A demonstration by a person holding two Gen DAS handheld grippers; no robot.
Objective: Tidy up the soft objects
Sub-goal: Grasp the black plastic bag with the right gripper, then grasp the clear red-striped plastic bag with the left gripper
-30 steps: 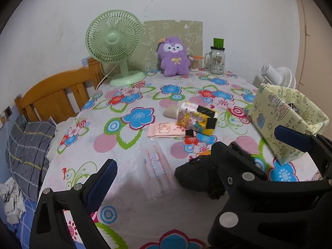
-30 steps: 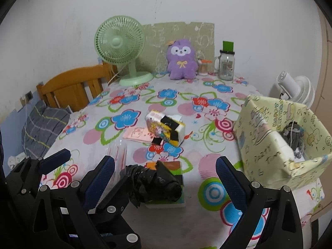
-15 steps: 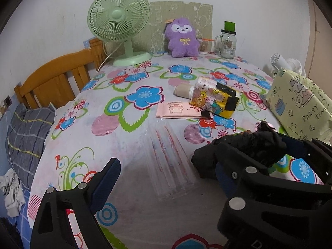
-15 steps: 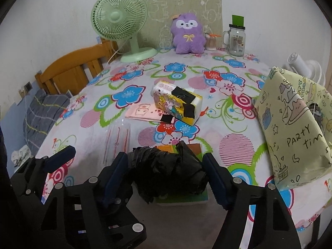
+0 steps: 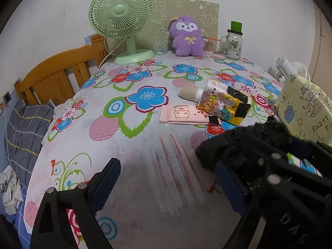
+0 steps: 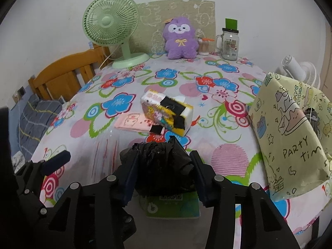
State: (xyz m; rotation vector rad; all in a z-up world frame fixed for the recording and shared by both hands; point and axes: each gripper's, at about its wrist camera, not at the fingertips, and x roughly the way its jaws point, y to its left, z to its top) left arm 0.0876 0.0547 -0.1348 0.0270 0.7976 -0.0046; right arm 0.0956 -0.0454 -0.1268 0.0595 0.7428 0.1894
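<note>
My right gripper (image 6: pixel 162 173) is shut on a crumpled black plastic bag (image 6: pixel 161 166), which lies over a green packet (image 6: pixel 172 206) near the table's front. The bag also shows in the left wrist view (image 5: pixel 244 143), at the right. My left gripper (image 5: pixel 168 184) is open and empty above a clear packet of straws (image 5: pixel 176 172). A colourful tissue pack (image 6: pixel 166 112) and a flat pink packet (image 6: pixel 132 122) lie mid-table. A purple plush toy (image 6: pixel 179 39) sits at the back. A yellow paper bag (image 6: pixel 290 134) stands at the right, holding something grey.
A green desk fan (image 6: pixel 112 27) and a glass jar (image 6: pixel 229 45) stand at the table's back edge. A wooden bed frame (image 5: pixel 56 76) and grey bedding (image 5: pixel 25 128) lie to the left. A white fan (image 6: pixel 298 70) is behind the paper bag.
My right gripper has moved down and forward around the black bag and closed its fingers on it. My left gripper has moved forward and stayed open.
</note>
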